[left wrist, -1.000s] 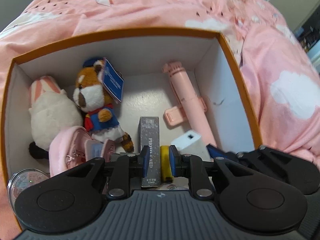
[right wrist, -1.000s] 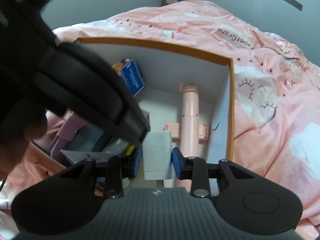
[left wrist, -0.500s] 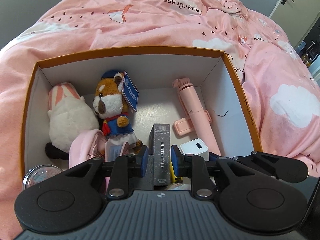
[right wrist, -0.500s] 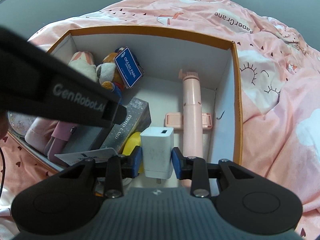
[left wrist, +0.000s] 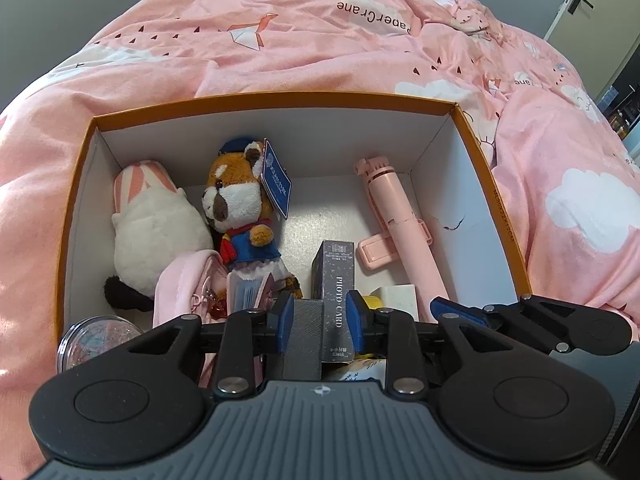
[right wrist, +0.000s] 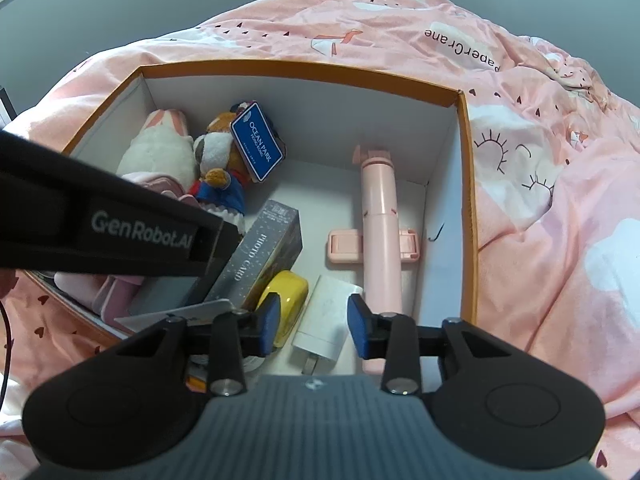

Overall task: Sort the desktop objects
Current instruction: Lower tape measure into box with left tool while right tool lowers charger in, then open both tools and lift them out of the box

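Observation:
An orange-rimmed white box [left wrist: 276,99] [right wrist: 466,184] sits on a pink bed. My right gripper [right wrist: 313,319] is open above a white charger [right wrist: 326,320] that lies on the box floor beside a yellow object [right wrist: 286,294] and a pink selfie stick [right wrist: 382,232] [left wrist: 400,224]. My left gripper [left wrist: 319,317] is open and empty, its fingers either side of a grey photo card box [left wrist: 334,292] [right wrist: 264,256] and a grey case [left wrist: 302,336] below it, touching neither. The charger's corner [left wrist: 396,294] shows in the left wrist view.
A fox plush [left wrist: 244,216] with a blue tag [right wrist: 258,148], a white rabbit plush [left wrist: 156,228], a pink pouch [left wrist: 184,284] and a glitter globe [left wrist: 96,340] fill the box's left side. Pink bedding [left wrist: 320,32] surrounds the box.
My right gripper opened and let go of the white charger, which now lies in the box. Both grippers lifted back from the box; the left one opened wider.

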`<action>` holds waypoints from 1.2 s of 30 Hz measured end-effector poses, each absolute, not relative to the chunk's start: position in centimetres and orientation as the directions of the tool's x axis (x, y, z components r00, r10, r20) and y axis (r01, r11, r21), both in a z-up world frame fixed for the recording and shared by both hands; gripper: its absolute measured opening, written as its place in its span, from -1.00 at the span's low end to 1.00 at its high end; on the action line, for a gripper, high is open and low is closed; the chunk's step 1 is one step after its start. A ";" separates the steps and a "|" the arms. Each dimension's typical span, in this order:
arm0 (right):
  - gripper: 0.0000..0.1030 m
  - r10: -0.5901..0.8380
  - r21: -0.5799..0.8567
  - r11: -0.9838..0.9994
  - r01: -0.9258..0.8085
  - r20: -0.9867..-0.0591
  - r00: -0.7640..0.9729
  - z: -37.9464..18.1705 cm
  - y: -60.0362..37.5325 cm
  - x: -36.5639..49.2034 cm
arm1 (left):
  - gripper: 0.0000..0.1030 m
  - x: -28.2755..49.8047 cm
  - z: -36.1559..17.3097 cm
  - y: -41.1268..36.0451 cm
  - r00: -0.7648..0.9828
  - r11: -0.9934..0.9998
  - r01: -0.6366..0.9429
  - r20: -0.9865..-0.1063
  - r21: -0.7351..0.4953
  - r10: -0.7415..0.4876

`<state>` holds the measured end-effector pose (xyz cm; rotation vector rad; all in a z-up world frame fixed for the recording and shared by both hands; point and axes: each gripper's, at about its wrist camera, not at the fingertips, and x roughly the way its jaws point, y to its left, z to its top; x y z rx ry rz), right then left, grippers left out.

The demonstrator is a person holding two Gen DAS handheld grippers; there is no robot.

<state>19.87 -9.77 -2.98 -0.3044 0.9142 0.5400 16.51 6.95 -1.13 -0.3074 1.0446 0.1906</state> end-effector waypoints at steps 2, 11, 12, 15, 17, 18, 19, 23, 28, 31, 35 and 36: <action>-0.24 0.317 -0.015 0.828 -0.560 -0.812 0.490 -2.9 -9.9 19.7 | -0.35 16.3 -0.9 6.9 0.501 0.944 -0.296 -0.865 -0.149 0.020; -0.17 0.378 0.027 0.841 -0.540 -0.743 0.552 -0.4 -11.8 19.1 | -0.04 14.6 1.2 6.6 0.569 0.949 -0.297 -0.818 -0.108 0.085; -0.17 0.395 0.048 0.841 -0.538 -0.734 0.552 -0.1 -12.1 19.2 | -0.04 14.3 1.6 6.6 0.583 0.950 -0.296 -0.807 -0.099 0.098; -0.16 0.450 0.110 0.839 -0.532 -0.689 0.568 0.9 -13.1 19.1 | -0.01 13.0 2.8 6.4 0.625 0.955 -0.287 -0.770 -0.073 0.129; -0.15 0.482 0.146 0.841 -0.520 -0.637 0.601 2.1 -14.2 18.4 | 0.05 12.1 3.7 6.4 0.656 0.959 -0.275 -0.742 -0.071 0.134; -0.12 0.495 0.161 0.842 -0.515 -0.612 0.617 2.4 -14.5 18.2 | 0.11 11.6 4.1 6.4 0.673 0.960 -0.271 -0.728 -0.074 0.134; -0.08 0.504 0.175 0.843 -0.509 -0.591 0.631 2.7 -14.7 18.0 | 0.14 11.0 4.4 6.5 0.688 0.960 -0.268 -0.713 -0.077 0.135; -0.01 0.518 0.182 0.844 -0.504 -0.520 0.679 3.6 -15.0 16.6 | 0.32 8.7 5.3 6.3 0.763 0.959 -0.270 -0.627 -0.084 0.160; 0.08 0.485 0.113 0.860 -0.499 -0.490 0.725 2.9 -14.4 14.3 | 0.69 6.5 4.3 5.6 0.816 0.945 -0.317 -0.531 -0.079 0.229; 0.18 0.467 0.086 0.866 -0.493 -0.493 0.734 1.9 -14.0 13.5 | 0.69 6.1 3.0 5.5 0.797 0.928 -0.368 -0.533 -0.057 0.283; 0.34 0.433 0.021 0.877 -0.480 -0.466 0.771 0.7 -14.0 12.0 | 0.69 5.7 1.3 5.3 0.771 0.906 -0.422 -0.530 -0.011 0.353; 0.37 0.421 0.011 0.882 -0.471 -0.465 0.778 0.4 -14.1 11.8 | 0.69 5.5 1.0 5.2 0.769 0.902 -0.431 -0.526 -0.006 0.363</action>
